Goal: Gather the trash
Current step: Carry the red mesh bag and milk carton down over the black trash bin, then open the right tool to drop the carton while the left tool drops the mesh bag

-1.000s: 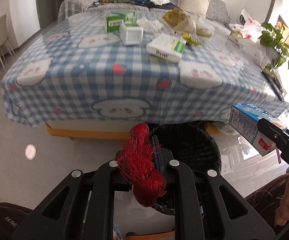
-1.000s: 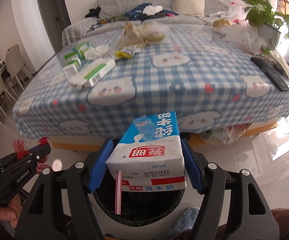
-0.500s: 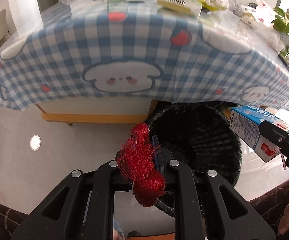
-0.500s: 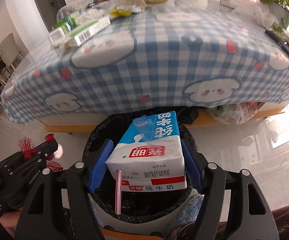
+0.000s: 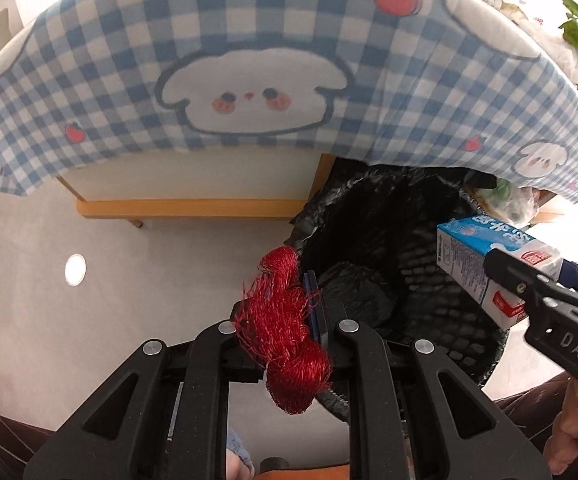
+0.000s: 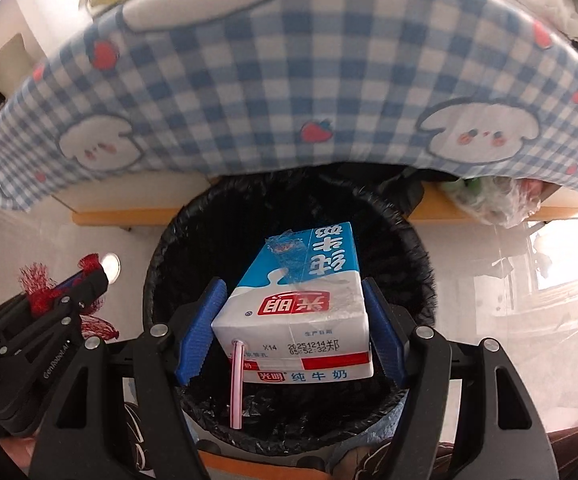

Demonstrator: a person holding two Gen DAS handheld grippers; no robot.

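My left gripper is shut on a bundle of red mesh netting and holds it at the left rim of a black trash bin lined with a black bag. My right gripper is shut on a blue and white milk carton with a pink straw, held over the open bin. The carton also shows at the right of the left wrist view. The left gripper and the netting show at the left of the right wrist view.
The table with a blue checked cloth overhangs the far side of the bin. Its wooden frame sits just behind. A clear plastic bag lies under the table at the right. The floor is white tile.
Both grippers have come down and forward toward the bin. The tabletop has risen out of sight and the bin opening now fills the lower views. Both grips are unchanged.
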